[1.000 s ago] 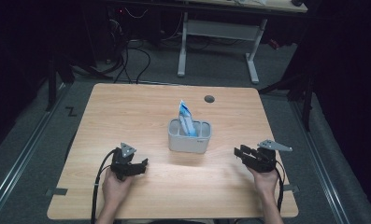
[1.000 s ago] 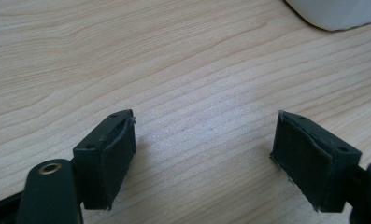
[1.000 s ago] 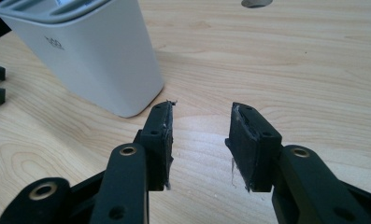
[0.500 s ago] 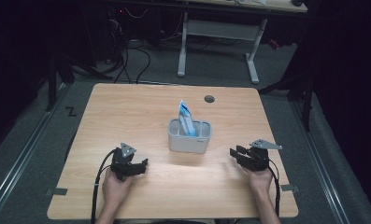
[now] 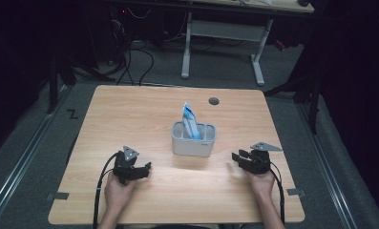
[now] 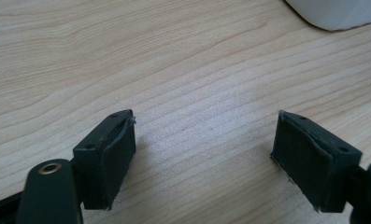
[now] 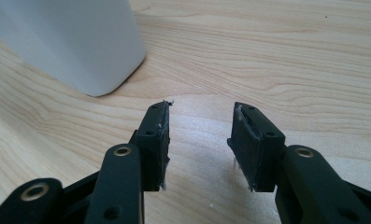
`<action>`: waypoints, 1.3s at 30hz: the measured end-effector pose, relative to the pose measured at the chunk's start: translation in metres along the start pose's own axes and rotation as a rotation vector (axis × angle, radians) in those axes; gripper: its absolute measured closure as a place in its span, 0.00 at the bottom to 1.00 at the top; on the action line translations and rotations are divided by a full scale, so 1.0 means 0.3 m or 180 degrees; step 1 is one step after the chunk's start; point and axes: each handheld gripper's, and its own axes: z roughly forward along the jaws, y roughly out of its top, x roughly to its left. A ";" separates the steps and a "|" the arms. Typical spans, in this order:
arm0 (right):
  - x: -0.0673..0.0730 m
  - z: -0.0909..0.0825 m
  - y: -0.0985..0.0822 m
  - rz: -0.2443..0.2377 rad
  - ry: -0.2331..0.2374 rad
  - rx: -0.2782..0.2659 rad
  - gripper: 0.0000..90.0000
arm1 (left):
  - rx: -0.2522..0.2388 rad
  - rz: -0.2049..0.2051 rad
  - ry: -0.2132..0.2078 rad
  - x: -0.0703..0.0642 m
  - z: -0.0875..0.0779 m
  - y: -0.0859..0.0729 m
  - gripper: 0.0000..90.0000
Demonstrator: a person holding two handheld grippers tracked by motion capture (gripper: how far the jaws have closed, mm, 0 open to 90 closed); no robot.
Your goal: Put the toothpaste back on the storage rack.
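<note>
Resting low on a light wooden table point(image 5: 130, 114), two hand-held black two-jaw grippers flank a small grey plastic caddy point(image 5: 193, 141) in the high view. The left gripper point(image 5: 144, 168) sits near the table's front edge, the caddy ahead of it and off to its right, well apart. The right gripper point(image 5: 236, 157) points across the table toward the caddy, which stands near its tips but clear of them. A blue-and-white upright packet point(image 5: 189, 119) rises out of the caddy's left compartment, leaning slightly. A person's left hand point(image 5: 118, 191) and right hand point(image 5: 262, 182) hold the tools from behind, with a black cable point(image 5: 100, 186) trailing from the left one.

Seen from the left gripper view, the left gripper point(image 6: 204, 149) has its jaws spread wide, with bare wood grain between them and nothing held. The caddy's pale rounded corner point(image 6: 335, 13) lies far ahead and to the right of the jaws.

Seen from the right gripper view, the right gripper point(image 7: 199, 140) has its jaws parted to a moderate gap, having just been opening, and nothing lies between the pads but tabletop. The caddy point(image 7: 71, 42) stands just ahead and to the left of the left jaw, close but not touching.
</note>
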 end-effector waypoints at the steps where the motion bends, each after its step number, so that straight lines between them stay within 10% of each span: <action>1: 0.000 0.003 0.000 0.0010 -0.0006 0.0004 0.64 | -0.0001 0.0000 -0.0001 0.000 0.000 0.000 0.24; 39: 0.010 0.055 -0.012 -0.0296 -0.0451 0.0248 0.47 | 0.0003 -0.0010 0.0014 -0.002 0.000 0.000 0.24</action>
